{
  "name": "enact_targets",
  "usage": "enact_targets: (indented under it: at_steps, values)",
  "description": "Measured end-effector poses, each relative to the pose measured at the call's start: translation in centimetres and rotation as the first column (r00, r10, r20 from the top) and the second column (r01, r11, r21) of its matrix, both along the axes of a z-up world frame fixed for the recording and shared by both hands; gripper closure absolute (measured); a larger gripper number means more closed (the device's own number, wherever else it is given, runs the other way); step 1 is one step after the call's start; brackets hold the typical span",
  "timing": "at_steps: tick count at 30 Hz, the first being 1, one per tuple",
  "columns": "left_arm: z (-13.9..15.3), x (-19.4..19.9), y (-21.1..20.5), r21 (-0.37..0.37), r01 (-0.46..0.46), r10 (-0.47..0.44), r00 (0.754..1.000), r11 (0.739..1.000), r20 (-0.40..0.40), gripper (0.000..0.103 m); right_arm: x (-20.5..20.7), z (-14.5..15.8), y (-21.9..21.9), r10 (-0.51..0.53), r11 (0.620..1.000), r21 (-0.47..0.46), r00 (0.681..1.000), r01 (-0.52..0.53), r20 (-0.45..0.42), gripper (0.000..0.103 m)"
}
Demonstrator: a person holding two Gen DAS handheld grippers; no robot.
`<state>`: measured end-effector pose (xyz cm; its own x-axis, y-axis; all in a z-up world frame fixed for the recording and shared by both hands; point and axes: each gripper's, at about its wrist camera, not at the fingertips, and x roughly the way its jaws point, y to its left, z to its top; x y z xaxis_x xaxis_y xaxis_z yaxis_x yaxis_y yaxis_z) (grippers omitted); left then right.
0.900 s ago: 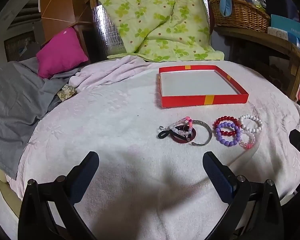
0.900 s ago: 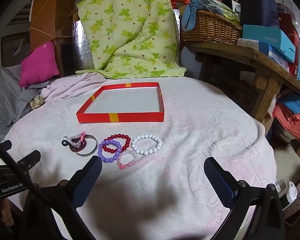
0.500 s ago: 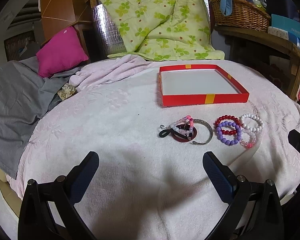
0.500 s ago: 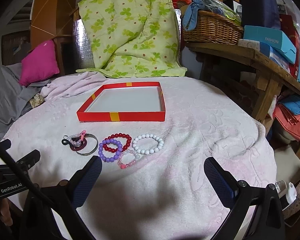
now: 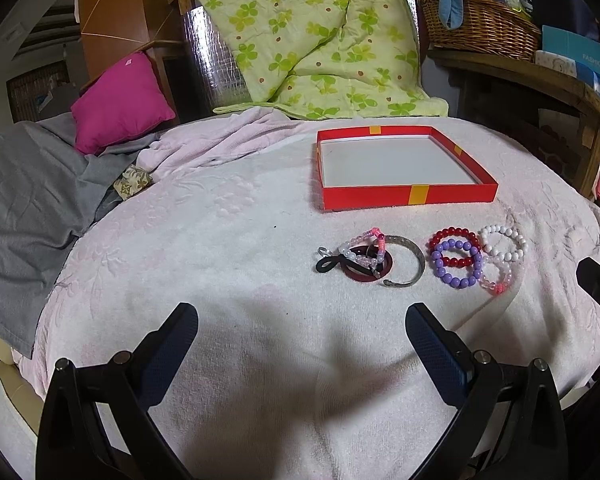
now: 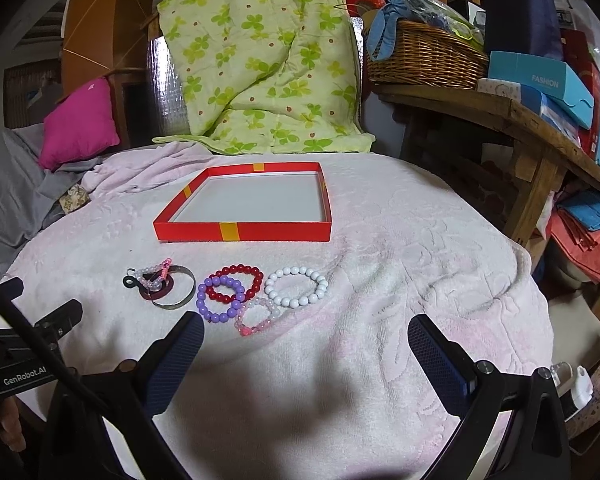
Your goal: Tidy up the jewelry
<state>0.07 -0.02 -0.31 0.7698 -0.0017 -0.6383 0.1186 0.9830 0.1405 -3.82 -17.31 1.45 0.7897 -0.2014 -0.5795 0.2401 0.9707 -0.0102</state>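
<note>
Nothing is put away yet. The red box (image 6: pixel 244 231) has nothing in it, and all the bracelets (image 6: pixel 228 292) lie on the pink towel (image 6: pixel 380 280), just in front of the box. The left gripper (image 5: pixel 300 340) and right gripper (image 6: pixel 306 344) both hover spread apart, holding nothing, near the bracelets.

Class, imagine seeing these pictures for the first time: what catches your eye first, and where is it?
The red tray stands out at the middle of the pale pink cloth, with nothing in it. Just in front lies a cluster of bracelets: purple beads overlapping red beads, with white beads beside them.
</note>
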Motion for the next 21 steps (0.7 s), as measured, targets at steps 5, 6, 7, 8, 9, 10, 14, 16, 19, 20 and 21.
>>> enact_targets:
  at_steps: [5, 6, 7, 8, 9, 10, 14, 16, 19, 20, 21]
  values:
    - [-0.07, 0.01, -0.07, -0.001, 0.0, 0.0, 1.0, 1.0, 0.004, 0.0, 0.01, -0.03, -0.09, 0.0, 1.0, 0.005, 1.0, 0.0, -0.008, 0.0]
    - [-0.07, 0.01, -0.09, -0.001, 0.0, 0.0, 1.0, 1.0, 0.004, 0.0, 0.01, 0.0, -0.03, 0.0, 1.0, 0.004, 1.0, 0.0, -0.008, 0.0]
    - [-0.07, 0.04, -0.11, -0.001, 0.001, -0.001, 1.0, 1.0, 0.003, 0.0, 0.0, -0.02, -0.04, 0.0, 1.0, 0.004, 1.0, 0.0, -0.008, 0.0]
    - [-0.12, 0.02, -0.11, -0.001, 0.002, -0.001, 1.0, 1.0, 0.005, 0.0, 0.02, -0.01, 0.0, -0.001, 1.0, 0.001, 1.0, 0.001, -0.009, 0.0]
    - [-0.16, 0.03, -0.12, -0.001, 0.001, -0.001, 1.0, 1.0, 0.005, 0.0, 0.0, -0.02, -0.01, -0.001, 1.0, 0.0, 1.0, 0.001, -0.008, 0.0]
    - [-0.21, 0.03, -0.13, 0.0, 0.001, -0.001, 1.0, 1.0, 0.005, 0.0, -0.01, -0.02, -0.01, -0.001, 1.0, -0.001, 1.0, 0.001, -0.006, 0.0]
    - [-0.17, -0.03, -0.07, 0.004, 0.003, -0.003, 1.0, 1.0, 0.003, 0.0, 0.0, 0.0, -0.05, -0.001, 1.0, 0.002, 1.0, 0.001, -0.011, 0.0]
    - [-0.2, -0.05, -0.08, 0.007, 0.003, -0.003, 1.0, 1.0, 0.008, 0.0, -0.01, -0.03, -0.07, -0.002, 1.0, 0.007, 1.0, 0.002, -0.021, 0.0]
    - [-0.3, -0.03, -0.1, 0.002, 0.004, -0.004, 1.0, 1.0, 0.0, 0.0, 0.03, -0.04, -0.08, -0.001, 1.0, 0.01, 0.999, 0.001, -0.032, 0.0]
    - [-0.23, -0.03, -0.14, 0.01, 0.004, -0.004, 1.0, 1.0, 0.003, 0.0, 0.01, -0.08, -0.12, -0.001, 1.0, 0.013, 0.999, 0.001, -0.037, 0.0]
    - [-0.28, -0.04, -0.16, 0.011, 0.005, -0.005, 1.0, 1.0, 0.004, 0.0, -0.02, -0.08, -0.11, -0.001, 1.0, 0.006, 1.0, 0.002, -0.02, 0.0]
